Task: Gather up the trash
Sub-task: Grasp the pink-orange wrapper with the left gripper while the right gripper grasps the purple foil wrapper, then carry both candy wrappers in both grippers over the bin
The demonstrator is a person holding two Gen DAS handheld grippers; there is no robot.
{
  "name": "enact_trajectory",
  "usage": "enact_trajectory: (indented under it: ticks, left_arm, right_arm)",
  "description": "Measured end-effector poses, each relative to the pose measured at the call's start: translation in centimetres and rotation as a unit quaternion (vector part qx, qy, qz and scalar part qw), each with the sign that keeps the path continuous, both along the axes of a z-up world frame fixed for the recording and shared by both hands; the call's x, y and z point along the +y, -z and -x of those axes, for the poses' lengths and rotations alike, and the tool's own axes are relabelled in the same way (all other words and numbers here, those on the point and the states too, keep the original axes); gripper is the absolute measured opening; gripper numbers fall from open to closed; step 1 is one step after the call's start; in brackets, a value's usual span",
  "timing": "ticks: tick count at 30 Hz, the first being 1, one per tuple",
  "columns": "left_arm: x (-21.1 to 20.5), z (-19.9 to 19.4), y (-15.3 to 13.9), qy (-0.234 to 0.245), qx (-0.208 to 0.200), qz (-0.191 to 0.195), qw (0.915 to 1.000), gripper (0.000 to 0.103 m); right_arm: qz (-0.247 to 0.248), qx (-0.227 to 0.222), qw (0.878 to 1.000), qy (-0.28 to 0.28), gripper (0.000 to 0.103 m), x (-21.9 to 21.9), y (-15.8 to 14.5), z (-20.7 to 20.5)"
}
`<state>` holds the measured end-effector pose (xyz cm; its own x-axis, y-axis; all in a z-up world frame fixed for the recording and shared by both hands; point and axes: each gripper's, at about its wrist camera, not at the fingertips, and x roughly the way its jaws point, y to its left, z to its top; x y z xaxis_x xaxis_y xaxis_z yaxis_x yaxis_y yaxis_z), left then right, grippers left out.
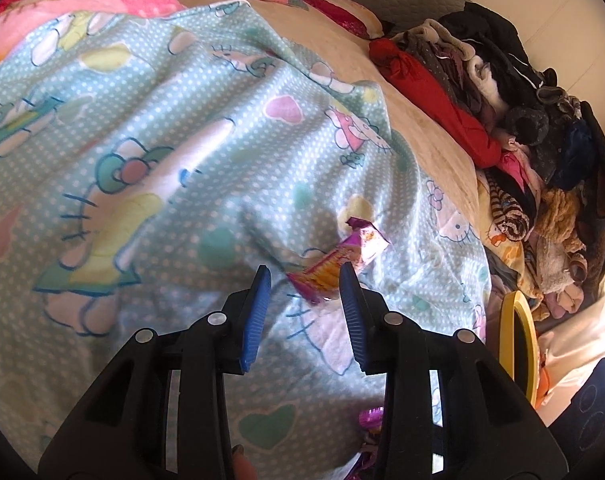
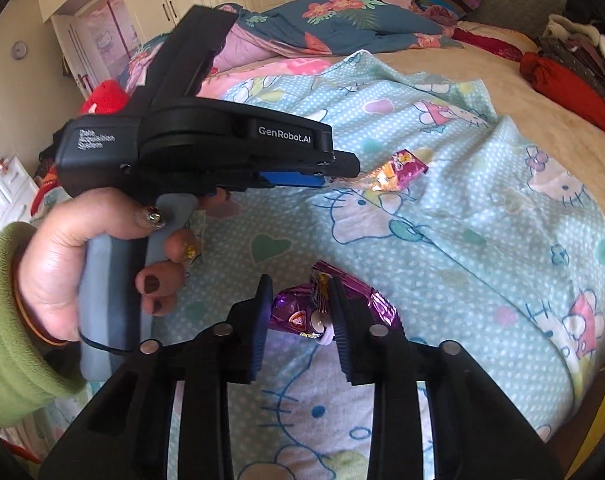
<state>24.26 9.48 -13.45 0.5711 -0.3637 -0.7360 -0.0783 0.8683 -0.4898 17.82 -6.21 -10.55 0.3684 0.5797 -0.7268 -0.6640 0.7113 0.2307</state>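
Left hand-held gripper (image 1: pixel 304 270), tilted down over the bed's blanket (image 1: pixel 150 128), is clamped on an orange-pink wrapper (image 1: pixel 334 258) at lower centre. Right hand-held gripper (image 2: pixel 300 284), likewise tilted, is clamped on a purple wrapper (image 2: pixel 302 312), lower centre.

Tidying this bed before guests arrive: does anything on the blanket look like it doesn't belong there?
Yes. Two crumpled purple snack wrappers litter the Hello Kitty blanket; one lies between the right gripper's jaws, the other at the left gripper's tips.
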Motion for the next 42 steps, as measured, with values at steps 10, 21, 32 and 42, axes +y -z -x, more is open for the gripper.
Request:
enact_trajectory:
  ticks: [10,21,32,42]
  left_arm:
    - [-1.7,-0.1,0.6,-0.01,0.001,-0.003,0.9999,0.009]
    - [-5.7,1.3,-1.8,0.028,-0.033,-0.013,0.999,0.005]
    - [-11.7,3.0,-4.9,0.083,-0.073,-0.04,0.993,0.005]
    - [-16.2,4.8,-6.4,0.133,-0.09,-0.053,0.9856,0.005]
  right_arm:
    - [-0.047,0.014,0.997,0.057,0.022,-4.7,-1.4,-0.3]
    - [-0.082,-0.005,0.989,0.122,0.022,-10.1,-4.1,-1.1]
    - [-0.101,-0.023,0.977,0.186,0.022,-16.4,-6.3,-0.7]
    - [-0.116,-0.03,0.962,0.245,0.022,-22.1,-7.5,-0.2]
